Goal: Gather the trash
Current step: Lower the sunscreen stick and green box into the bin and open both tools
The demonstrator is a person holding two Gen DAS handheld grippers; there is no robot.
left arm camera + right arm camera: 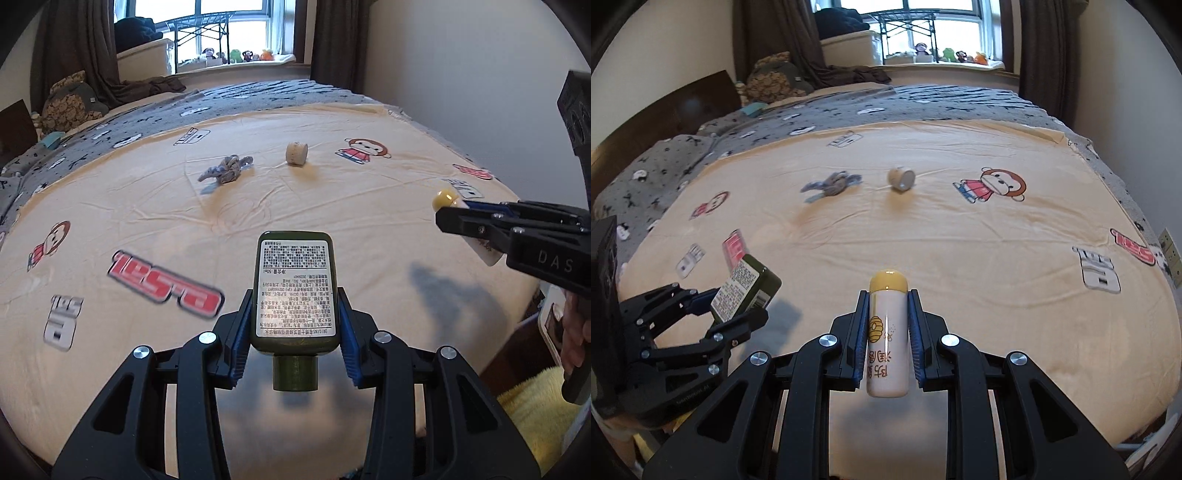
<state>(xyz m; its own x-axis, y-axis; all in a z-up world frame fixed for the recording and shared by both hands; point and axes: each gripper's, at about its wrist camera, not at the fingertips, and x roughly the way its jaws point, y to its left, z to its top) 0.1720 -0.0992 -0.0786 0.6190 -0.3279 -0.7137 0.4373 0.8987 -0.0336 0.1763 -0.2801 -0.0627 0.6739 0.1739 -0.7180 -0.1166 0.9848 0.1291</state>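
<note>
1. Left gripper [295,325]: clamped on dark green bottle [294,291], blue pads on both sides of its body, cap end w/ short neck pointing back toward camera, white printed label up. Bottle held above the bed, not touching it. In right wrist view same gripper [738,306] sits low left, bottle [746,286] tilted.

2. Right gripper [886,332]: clamped on white tube w/ yellow cap [888,332], cap fwd past fingertips, beehive print and red lettering on body. In left wrist view it enters from right edge [465,221], yellow cap [446,198] sticking out.

3. Crumpled grey-blue cloth scrap [226,171]: lies on cream sheet [147,206], mid-bed, well apart from both grippers, ahead and left of them.

4. Small beige round container [296,153]: on its side, near the scrap, to its right; also well ahead of grippers.

5. Sheet: cartoon monkey prints; grey patterned blanket [236,99] beyond it.
</note>
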